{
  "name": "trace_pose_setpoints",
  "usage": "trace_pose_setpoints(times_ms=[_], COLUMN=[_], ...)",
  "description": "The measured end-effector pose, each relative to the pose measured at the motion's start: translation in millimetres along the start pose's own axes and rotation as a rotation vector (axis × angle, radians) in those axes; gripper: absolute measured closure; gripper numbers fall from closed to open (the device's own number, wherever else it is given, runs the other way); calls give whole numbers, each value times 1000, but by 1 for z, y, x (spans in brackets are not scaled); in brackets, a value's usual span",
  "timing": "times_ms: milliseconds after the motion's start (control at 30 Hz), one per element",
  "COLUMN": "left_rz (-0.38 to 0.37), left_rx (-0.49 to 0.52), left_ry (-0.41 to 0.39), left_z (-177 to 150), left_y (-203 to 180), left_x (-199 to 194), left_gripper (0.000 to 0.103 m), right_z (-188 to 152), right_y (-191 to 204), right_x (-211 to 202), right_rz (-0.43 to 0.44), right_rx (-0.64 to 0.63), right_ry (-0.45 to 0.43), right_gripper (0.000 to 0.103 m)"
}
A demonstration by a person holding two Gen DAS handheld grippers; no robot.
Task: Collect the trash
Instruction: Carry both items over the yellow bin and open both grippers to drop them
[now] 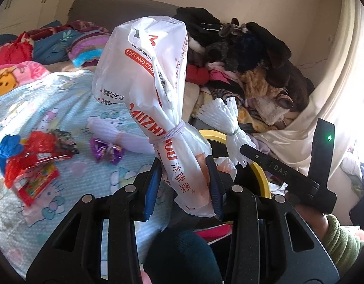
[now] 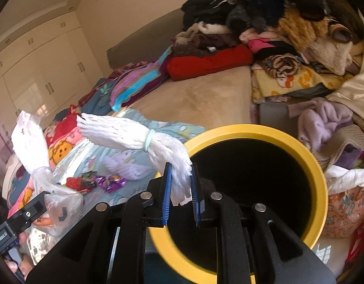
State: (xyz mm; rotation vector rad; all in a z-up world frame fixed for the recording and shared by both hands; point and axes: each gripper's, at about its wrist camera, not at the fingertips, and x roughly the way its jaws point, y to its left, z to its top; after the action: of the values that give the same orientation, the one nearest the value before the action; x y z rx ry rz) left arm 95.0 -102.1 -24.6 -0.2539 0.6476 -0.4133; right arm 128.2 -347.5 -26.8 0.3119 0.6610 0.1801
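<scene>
My left gripper (image 1: 184,182) is shut on a white printed plastic bag (image 1: 153,82) tied with an elastic band, held upright above the bed. My right gripper (image 2: 180,189) is shut on a white foam net bundle (image 2: 134,137) tied with a band, held at the rim of the yellow-rimmed bin (image 2: 312,165), whose dark opening lies just right of the fingers. The bundle (image 1: 224,118) and bin rim (image 1: 260,172) also show in the left wrist view. The bag (image 2: 40,156) shows at left in the right wrist view.
On the Hello Kitty sheet (image 1: 63,99) lie red wrappers (image 1: 33,168), a blue scrap (image 1: 7,146), a purple foil wrapper (image 1: 106,151) and a pale lilac bundle (image 1: 120,135). A heap of clothes (image 1: 253,66) fills the far right of the bed.
</scene>
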Motion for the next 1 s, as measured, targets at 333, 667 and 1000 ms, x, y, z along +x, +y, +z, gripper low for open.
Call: trace_pose_setpoints(times_ms=[333,667,1000], left_rz=[-36,-67,-88], left_rx=[37,64,128], left_ry=[27,65,185], left_z=[-2,-5,-16], left_y=[-22,-39,-60], left_x=[17,41,86], left_gripper=[73,73,72], right_z=[6,4,-1], right_y=[-43,-78,-101], right_x=[-5,-3,4], right_rz=[-77,-142,-188], right_rx=[80,165,220], right_ry=[-13,4,47], right_gripper=[88,88,87])
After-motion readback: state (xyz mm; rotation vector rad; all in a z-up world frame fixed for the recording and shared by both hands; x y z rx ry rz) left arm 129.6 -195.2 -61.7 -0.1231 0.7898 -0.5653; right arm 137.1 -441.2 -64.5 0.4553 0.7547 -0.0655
